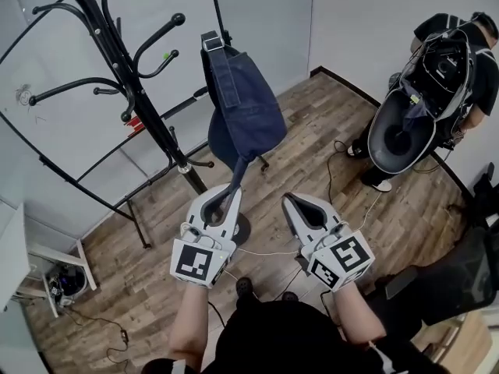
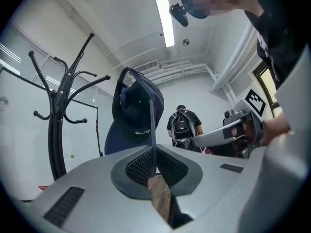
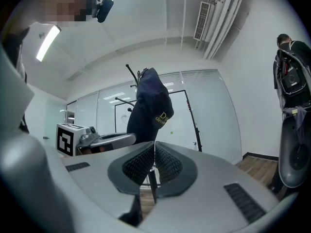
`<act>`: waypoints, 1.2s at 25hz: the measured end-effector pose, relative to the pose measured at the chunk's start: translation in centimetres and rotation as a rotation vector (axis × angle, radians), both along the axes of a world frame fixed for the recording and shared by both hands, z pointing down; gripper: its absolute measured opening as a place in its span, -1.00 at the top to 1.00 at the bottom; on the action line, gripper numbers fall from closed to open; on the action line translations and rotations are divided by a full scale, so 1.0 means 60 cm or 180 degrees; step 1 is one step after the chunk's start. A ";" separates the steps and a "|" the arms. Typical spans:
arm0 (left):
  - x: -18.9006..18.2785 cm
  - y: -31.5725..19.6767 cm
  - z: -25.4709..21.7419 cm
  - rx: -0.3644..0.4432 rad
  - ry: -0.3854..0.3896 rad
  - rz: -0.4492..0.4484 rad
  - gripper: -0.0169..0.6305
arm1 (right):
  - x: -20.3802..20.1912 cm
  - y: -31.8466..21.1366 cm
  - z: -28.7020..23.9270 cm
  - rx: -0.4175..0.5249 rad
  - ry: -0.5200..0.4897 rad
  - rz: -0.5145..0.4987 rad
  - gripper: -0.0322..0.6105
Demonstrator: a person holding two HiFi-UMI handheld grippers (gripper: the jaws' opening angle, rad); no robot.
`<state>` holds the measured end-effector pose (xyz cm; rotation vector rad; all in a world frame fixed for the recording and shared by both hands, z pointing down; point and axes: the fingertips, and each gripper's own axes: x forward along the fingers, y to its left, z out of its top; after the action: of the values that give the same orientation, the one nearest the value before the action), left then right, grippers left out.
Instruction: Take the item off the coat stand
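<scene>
A navy blue cloth bag [image 1: 248,109] hangs in front of me, right of the black coat stand [image 1: 125,76]; what bears its top I cannot tell. One long strap [image 1: 237,171] runs from the bag down into my left gripper [image 1: 232,190], which is shut on it. In the left gripper view the strap [image 2: 153,130] rises from between the pads [image 2: 141,166] to the bag [image 2: 133,115], with the stand [image 2: 60,120] to the left. My right gripper [image 1: 291,201] is beside the left one, shut and empty; its view shows the bag [image 3: 150,103] ahead.
A person with a black backpack [image 1: 446,67] stands at the far right beside a round grey seat [image 1: 401,135]. A thin black pole [image 1: 218,6] rises behind the bag. Cables [image 1: 335,162] trail over the wooden floor. A white shelf [image 1: 47,259] stands at the left wall.
</scene>
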<state>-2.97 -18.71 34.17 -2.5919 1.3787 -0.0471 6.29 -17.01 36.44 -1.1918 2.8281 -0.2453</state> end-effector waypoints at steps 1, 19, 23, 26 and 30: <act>-0.003 0.004 0.004 -0.0023 -0.0005 -0.0048 0.85 | -0.003 -0.002 0.001 -0.0006 -0.0002 -0.0055 0.80; -0.038 0.136 0.048 -0.0211 0.0311 -0.0891 0.85 | -0.002 0.049 0.016 -0.0043 0.0119 -0.0665 0.80; -0.025 0.162 0.046 -0.0192 0.0294 -0.0916 0.85 | 0.007 0.063 0.020 -0.0030 0.0105 -0.0697 0.80; -0.031 0.181 0.046 -0.0219 0.0336 -0.0938 0.85 | 0.006 0.072 0.009 0.0014 0.0076 -0.0681 0.80; -0.039 0.209 0.052 -0.0283 0.0445 -0.1029 0.85 | 0.009 0.091 -0.003 0.0099 0.0036 -0.0692 0.80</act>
<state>-5.30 -6.15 37.27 -2.4531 1.8749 0.0251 6.83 -11.55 36.29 -0.8819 2.9595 -0.2046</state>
